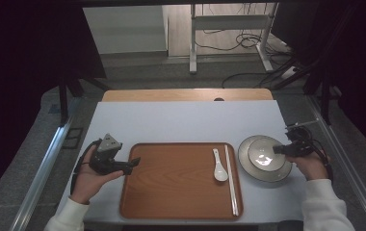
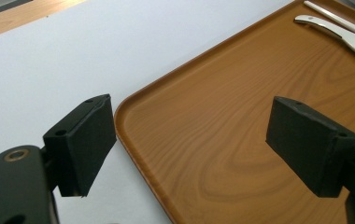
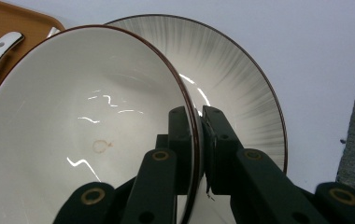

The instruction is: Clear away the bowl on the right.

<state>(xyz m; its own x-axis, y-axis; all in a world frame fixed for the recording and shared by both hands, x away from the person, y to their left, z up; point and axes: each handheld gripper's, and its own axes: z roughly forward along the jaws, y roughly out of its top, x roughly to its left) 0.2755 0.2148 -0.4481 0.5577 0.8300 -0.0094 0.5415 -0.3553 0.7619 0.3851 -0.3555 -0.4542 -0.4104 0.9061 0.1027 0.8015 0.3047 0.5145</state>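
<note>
Right claw (image 3: 198,140) is pinching the bowl (image 3: 73,130) rim, left claw (image 2: 189,140) wide open, so I'd lift slow and level off the plate (image 3: 241,93).

I read a white table (image 1: 186,120) carrying a wooden tray (image 1: 171,183) at 6 o'clock. A white spoon (image 1: 219,169) and a chopsticks pair (image 1: 231,178) lie along the tray's 3 o'clock edge. At 4 o'clock of the table, a bowl (image 1: 264,154) sits over a grey-streaked plate (image 1: 245,161). Cables (image 1: 248,41) cross the floor at 12 o'clock.
</note>
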